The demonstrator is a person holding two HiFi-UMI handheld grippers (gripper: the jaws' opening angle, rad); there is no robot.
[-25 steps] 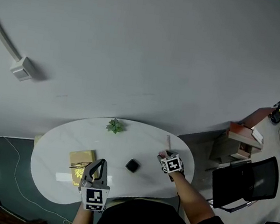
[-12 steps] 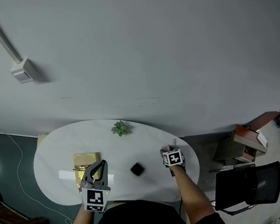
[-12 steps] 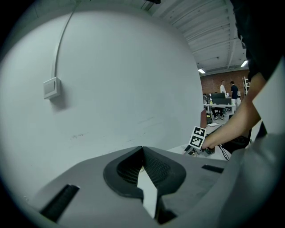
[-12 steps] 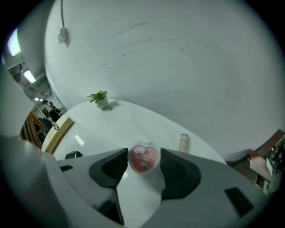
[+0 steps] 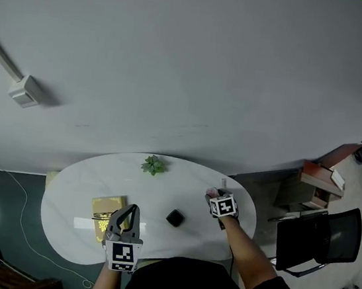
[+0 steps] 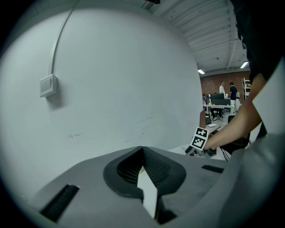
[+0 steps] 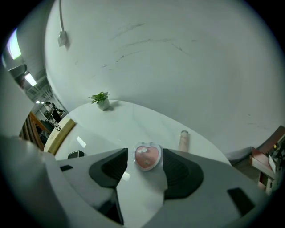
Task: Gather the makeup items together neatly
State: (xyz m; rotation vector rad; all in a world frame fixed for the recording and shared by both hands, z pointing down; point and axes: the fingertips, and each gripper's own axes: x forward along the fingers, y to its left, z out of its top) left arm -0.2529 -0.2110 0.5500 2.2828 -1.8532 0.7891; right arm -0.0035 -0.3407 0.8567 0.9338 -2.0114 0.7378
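A pink heart-shaped compact (image 7: 147, 156) lies flat on the white oval table (image 5: 82, 180), with a pale tube (image 7: 183, 140) just beyond it. My right gripper (image 7: 145, 153) points down at the compact. Its jaws stand wide, one on each side of it, without clearly pressing. In the head view that gripper (image 5: 214, 196) is near the table's right end, next to the compact (image 5: 210, 193) and the tube (image 5: 224, 182). A small black case (image 5: 174, 218) sits mid-table. My left gripper (image 5: 133, 208) is shut and empty at the near edge, beside a gold box (image 5: 105, 205). In its own view the left gripper (image 6: 142, 148) faces the wall.
A small potted plant (image 5: 153, 165) stands at the far edge of the table. A black office chair (image 5: 318, 236) and brown boxes (image 5: 319, 180) are on the floor to the right. A grey wall rises right behind the table.
My right gripper has edged slightly toward the table's far side, closing in over the compact. The left gripper has barely shifted. No item has moved.
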